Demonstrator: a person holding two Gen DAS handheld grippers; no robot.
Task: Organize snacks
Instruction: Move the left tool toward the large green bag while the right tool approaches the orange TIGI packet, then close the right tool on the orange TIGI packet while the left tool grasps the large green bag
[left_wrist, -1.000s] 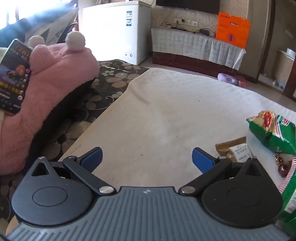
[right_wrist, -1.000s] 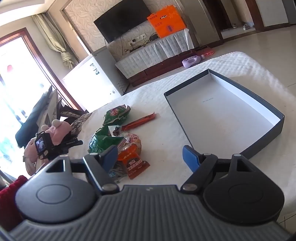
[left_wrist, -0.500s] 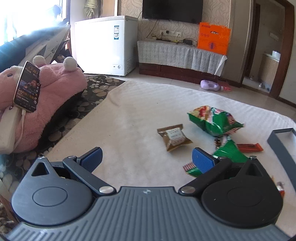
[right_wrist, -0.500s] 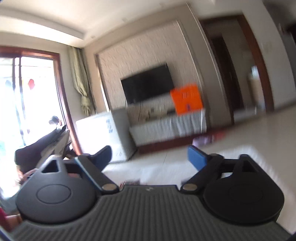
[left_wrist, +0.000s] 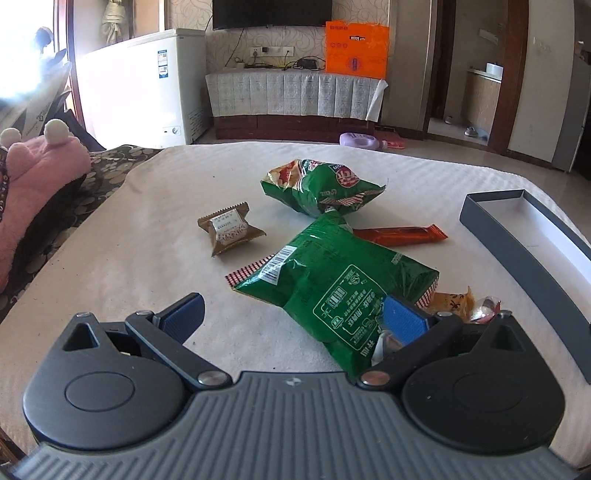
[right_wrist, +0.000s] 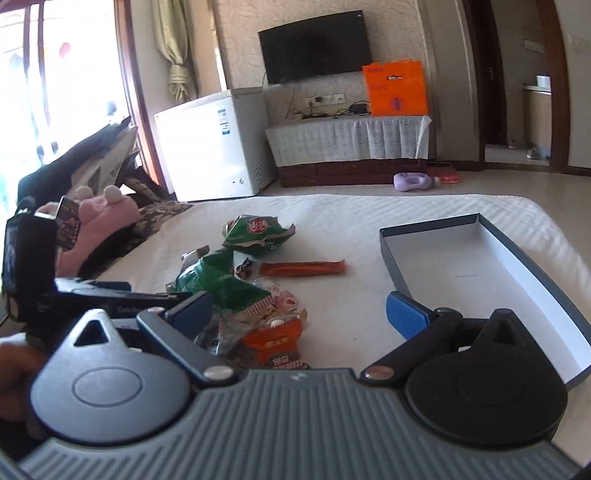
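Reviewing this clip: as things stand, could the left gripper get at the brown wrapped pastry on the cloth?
Probably yes. The left gripper is open and empty, and the brown wrapped pastry lies alone on bare white cloth, clear of the green snack bag. Nothing blocks the approach.

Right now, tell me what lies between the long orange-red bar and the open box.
Nothing: in the right wrist view, only bare white cloth separates the orange-red bar from the open box. The left wrist view agrees.
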